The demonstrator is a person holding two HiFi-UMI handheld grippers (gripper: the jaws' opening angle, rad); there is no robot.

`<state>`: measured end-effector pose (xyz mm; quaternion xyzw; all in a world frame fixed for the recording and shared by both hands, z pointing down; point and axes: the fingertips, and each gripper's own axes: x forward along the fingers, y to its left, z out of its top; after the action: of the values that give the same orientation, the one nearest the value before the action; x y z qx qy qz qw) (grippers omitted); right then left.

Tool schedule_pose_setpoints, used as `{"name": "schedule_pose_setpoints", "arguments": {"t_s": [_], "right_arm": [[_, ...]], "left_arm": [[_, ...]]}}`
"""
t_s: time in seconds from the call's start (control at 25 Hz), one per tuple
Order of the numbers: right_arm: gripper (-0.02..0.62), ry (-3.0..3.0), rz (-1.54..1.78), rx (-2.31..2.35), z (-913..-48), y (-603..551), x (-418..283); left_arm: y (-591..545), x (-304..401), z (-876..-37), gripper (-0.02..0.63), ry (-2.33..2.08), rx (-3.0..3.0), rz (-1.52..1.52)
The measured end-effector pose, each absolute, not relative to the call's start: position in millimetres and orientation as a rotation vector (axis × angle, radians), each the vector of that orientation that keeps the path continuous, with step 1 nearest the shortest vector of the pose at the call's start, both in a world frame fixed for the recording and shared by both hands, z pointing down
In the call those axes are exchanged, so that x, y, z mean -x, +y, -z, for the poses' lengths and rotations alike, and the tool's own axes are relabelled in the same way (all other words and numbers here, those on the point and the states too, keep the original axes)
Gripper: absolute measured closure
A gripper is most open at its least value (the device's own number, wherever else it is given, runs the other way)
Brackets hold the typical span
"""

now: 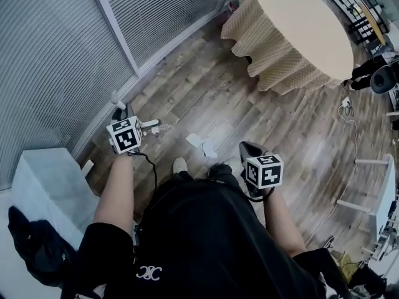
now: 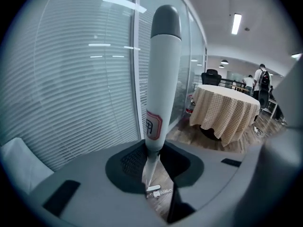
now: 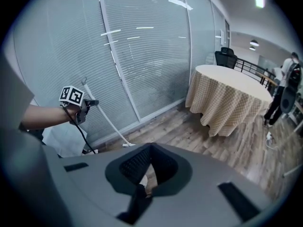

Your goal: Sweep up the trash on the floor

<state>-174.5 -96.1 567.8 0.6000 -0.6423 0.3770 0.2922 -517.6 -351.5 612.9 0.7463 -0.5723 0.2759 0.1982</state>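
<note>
Nearest, the left tool point(image 2: 152, 163) is clamped on the upright broom handle point(image 2: 163, 79), a smooth white tube with a rounded grey cap and a red-edged label. Only the right gripper view shows that below the grip it thins to a slim white pole slanting to the floor. The right tool point(image 3: 147, 171) has its ribbed black jaws a little apart, with only floor showing between them. The head view alone shows the trash. White paper scraps point(image 1: 194, 140) lie on the floor point(image 1: 206, 92) just beyond the person's shoe point(image 1: 179, 165), between the person and the round table point(image 1: 299, 23). They are well short of the table. The broom's white foot point(image 1: 151, 125) rests farther from the table than the scraps, close to the glass wall. The floor is worn grey-brown wood plank. The table is draped to the floor in a beige checked cloth hanging in folds. Beside it runs the glass wall point(image 1: 56, 48), with fine horizontal blinds and pale frames. Past the table, the left gripper view shows a black office chair point(image 2: 209, 78), ceiling strip lights and standing people point(image 2: 260, 77).
</note>
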Motion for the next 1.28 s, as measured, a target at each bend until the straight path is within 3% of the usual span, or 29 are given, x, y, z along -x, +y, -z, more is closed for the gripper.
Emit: {"name": "schedule_pose_setpoints", "arguments": {"t_s": [0.68,1.28], "right_arm": [[0.583,-1.762,-0.981,-1.561,-570,-94,169],[0.583,-1.802,-0.959,-1.488,-577,-66,56]], "left_arm": [[-299,475,-619,0.517,-1.53,-1.956,-0.809],[-237,376,-629,0.506,-1.486,-1.864,-0.915]]}}
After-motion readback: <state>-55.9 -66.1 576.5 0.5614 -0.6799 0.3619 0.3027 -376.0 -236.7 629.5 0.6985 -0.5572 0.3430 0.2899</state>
